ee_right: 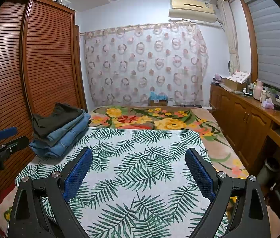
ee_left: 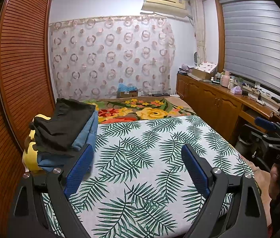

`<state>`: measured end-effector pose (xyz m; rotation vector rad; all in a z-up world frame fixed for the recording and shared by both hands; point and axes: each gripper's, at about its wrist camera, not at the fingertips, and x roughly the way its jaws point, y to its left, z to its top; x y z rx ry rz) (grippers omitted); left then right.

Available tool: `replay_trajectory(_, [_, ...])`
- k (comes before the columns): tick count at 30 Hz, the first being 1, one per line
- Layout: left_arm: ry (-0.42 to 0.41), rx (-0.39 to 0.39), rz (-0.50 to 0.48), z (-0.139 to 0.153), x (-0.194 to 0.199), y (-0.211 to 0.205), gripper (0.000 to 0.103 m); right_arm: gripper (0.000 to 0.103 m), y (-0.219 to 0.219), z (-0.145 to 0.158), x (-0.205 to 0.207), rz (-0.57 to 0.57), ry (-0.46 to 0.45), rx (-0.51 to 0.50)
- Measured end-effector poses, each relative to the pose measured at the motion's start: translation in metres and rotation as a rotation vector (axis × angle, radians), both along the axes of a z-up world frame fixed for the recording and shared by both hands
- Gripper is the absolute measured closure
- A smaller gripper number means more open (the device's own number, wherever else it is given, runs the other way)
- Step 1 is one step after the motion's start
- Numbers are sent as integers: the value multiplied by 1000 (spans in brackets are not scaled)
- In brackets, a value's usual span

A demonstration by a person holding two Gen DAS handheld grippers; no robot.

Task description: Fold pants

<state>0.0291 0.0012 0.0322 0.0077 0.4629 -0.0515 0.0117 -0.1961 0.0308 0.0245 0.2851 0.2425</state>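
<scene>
A stack of folded pants (ee_left: 64,130) lies at the left edge of the bed, with a black pair (ee_right: 57,118) on top of blue denim pairs (ee_right: 64,138). In the left wrist view a yellow item (ee_left: 29,156) shows under the stack. My left gripper (ee_left: 138,150) is open and empty above the palm-leaf cloth (ee_left: 143,158), its left finger beside the stack. My right gripper (ee_right: 139,153) is open and empty above the same cloth (ee_right: 140,170), right of the stack. Each gripper also shows in the other's view, the right one (ee_left: 268,130) and the left one (ee_right: 3,138).
A floral blanket (ee_right: 159,119) covers the far part of the bed. A slatted wooden wardrobe (ee_right: 30,63) stands close on the left. A wooden cabinet (ee_right: 249,123) with bottles and clutter runs along the right under a window blind. A patterned curtain hangs at the back.
</scene>
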Motion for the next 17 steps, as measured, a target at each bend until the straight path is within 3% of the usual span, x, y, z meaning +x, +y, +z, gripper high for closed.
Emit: replay_trajectory(17, [-1, -1, 1, -1, -1, 0, 12, 8, 2, 0, 0, 2, 2, -2])
